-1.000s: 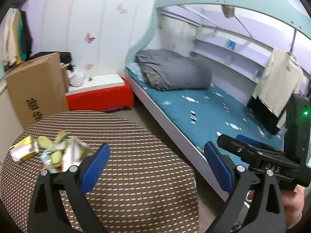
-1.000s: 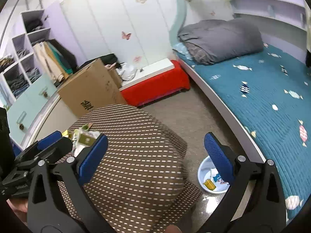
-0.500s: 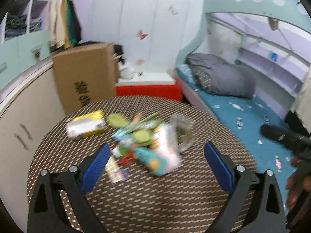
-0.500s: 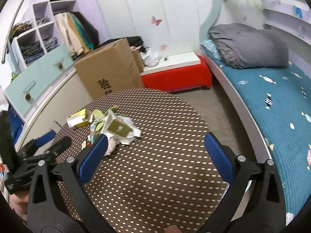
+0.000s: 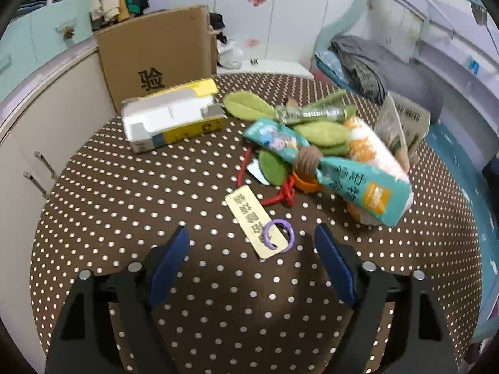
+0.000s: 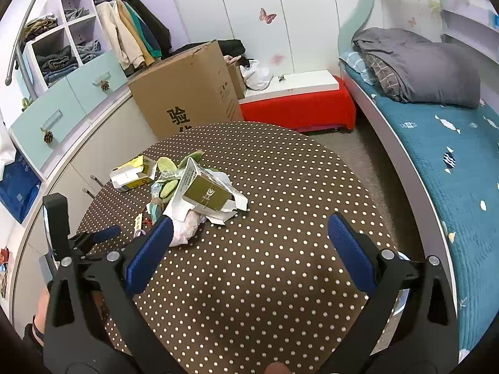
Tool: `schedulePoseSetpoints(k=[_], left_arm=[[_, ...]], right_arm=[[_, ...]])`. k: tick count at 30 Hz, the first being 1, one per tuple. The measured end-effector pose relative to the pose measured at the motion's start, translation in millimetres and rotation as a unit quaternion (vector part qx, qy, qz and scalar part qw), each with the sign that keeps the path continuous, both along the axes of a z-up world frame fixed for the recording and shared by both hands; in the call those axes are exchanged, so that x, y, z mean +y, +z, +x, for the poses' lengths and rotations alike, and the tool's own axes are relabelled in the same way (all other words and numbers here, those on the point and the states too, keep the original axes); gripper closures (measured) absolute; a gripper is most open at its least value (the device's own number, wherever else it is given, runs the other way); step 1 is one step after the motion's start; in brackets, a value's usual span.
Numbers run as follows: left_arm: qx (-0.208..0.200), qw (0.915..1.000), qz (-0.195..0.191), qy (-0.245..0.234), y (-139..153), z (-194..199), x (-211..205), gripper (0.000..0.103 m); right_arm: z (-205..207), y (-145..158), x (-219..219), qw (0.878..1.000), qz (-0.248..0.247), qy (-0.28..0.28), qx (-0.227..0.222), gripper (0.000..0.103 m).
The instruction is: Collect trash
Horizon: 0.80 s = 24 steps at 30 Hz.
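Note:
A pile of trash lies on the round brown dotted table (image 5: 156, 205): a torn white and yellow box (image 5: 171, 118), a teal wrapper (image 5: 330, 162), green felt leaves (image 5: 246, 106), a beige tag (image 5: 252, 218) with a purple ring (image 5: 278, 235), and an olive carton (image 6: 205, 196). My left gripper (image 5: 251, 257) is open and empty, just short of the tag and ring. My right gripper (image 6: 246, 246) is open and empty above the table, to the right of the pile (image 6: 187, 187). The left gripper also shows in the right wrist view (image 6: 93, 238).
A big cardboard box (image 6: 187, 96) stands behind the table beside a white cabinet (image 6: 78, 155). A red bench (image 6: 299, 106) and a bed with a teal cover (image 6: 436, 143) and grey quilt (image 6: 418, 65) lie to the right.
Both grippers swung left from the bed toward the table. The left one closed in on the trash pile, which now fills its view. Both stayed open.

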State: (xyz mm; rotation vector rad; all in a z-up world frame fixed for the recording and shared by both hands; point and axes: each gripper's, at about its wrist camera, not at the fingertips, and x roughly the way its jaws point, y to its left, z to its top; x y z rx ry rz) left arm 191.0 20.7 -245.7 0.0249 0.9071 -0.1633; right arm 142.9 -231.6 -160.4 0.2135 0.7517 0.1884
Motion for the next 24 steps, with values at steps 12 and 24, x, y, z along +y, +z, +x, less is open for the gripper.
schedulePoseSetpoints(k=[12,24], left_arm=[[0.000,0.9988,-0.027,-0.042,4,-11,8,0.090],[-0.003,0.9986,-0.047,-0.023,5,-34,24,0.094]], right_arm=[[56,-16,48,0.998,0.005,0.055,0.013,0.006],[69,-43,38,0.996,0.052,0.060,0.048,0.053]])
